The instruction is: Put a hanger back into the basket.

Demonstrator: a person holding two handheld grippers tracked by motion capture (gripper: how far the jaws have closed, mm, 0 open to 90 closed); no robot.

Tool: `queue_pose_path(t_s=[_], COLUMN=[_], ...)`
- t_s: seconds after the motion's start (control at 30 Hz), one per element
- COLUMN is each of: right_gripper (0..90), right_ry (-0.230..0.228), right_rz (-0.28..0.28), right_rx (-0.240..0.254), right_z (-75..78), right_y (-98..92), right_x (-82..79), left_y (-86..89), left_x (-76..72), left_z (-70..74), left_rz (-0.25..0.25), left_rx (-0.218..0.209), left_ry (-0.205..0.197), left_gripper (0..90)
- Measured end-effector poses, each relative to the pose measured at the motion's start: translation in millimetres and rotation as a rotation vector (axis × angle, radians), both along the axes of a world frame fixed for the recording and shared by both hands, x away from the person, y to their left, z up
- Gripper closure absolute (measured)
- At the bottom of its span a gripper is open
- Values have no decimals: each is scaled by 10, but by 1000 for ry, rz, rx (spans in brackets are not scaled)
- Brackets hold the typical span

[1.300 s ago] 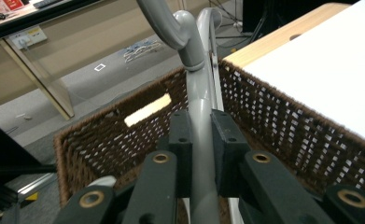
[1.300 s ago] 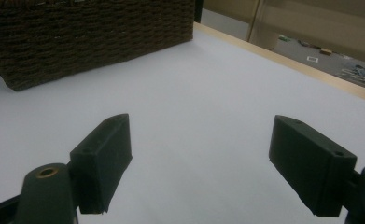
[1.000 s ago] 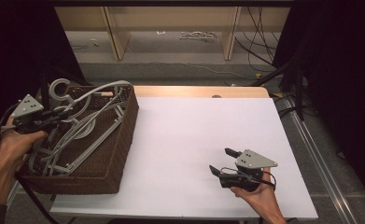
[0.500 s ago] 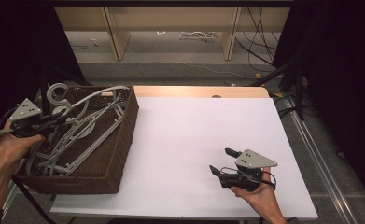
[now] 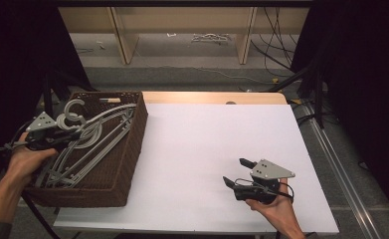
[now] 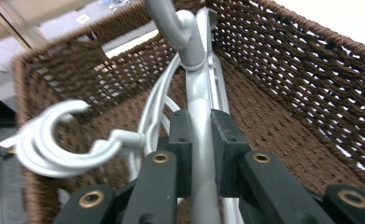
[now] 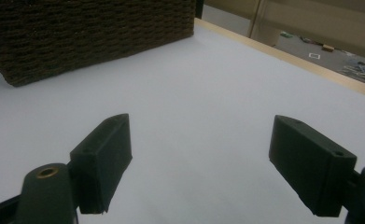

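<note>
Between the black pads of the left hand-held gripper (image 6: 200, 154) runs the smooth grey plastic bar of a clothes hanger (image 6: 200, 140), and the jaws are clamped tight on it. Ahead of the pads the bar rises to a rounded collar and a curved hook. Just to that gripper's left, another grey hanger hook (image 6: 63, 149) curls in an open C shape. Around and beyond the jaws stands the dark brown woven basket (image 6: 311, 93), its rope-like weave coarse and full of small gaps. In the high view, the left hand-held gripper (image 5: 57, 135) sits over the basket's near-left part, with a bundle of grey hangers (image 5: 90, 144) lying slantwise inside.

The right hand-held gripper (image 7: 213, 163) has its blocky black jaws spread wide with nothing between them, hovering over the smooth white counter (image 7: 194, 93), the basket well ahead.
</note>
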State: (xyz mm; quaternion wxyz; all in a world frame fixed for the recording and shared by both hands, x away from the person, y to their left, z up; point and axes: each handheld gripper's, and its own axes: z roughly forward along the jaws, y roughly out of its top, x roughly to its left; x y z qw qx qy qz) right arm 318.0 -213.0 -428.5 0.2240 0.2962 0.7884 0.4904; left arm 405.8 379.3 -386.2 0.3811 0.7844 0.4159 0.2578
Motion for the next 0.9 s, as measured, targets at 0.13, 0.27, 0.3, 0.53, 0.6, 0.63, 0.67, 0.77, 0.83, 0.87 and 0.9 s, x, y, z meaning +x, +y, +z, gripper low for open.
queue_pose_path(t_s=[0.13,0.27,0.3,0.53,0.6,0.63,0.67,0.77,0.83,0.87,0.9], right_gripper=[222,222,221,222,221,222,221,222,222,222,222], right_ry=[-2,-1,-2,-9,-5,-9,-9,-9,-10,-9,-9], right_rz=[1,2,2,1,1,2,2,2,3,5,5], right_rx=[-1,2,1,4,4,4,4,0,1,0,0], right_z=[-2,-1,-1,-10,-10,-10,-9,-12,-11,-12,-13], right_y=[3,6,6,9,10,9,10,8,10,10,11], right_x=[6,5,7,12,8,11,12,12,13,12,11], left_y=[14,12,23,59,83,76,73,67,58,59,59], left_x=[6,37,41,94,104,114,120,142,147,148,148], left_z=[-51,-178,-180,-212,-207,-221,-219,-246,-253,-243,-243], left_rz=[12,46,53,110,98,110,116,141,153,160,160], left_rx=[11,-12,-12,16,58,64,80,71,71,77,77], left_ry=[37,94,96,115,133,131,143,134,131,146,146], left_gripper=[797,795,794,792,794,794,795,793,789,780,766])
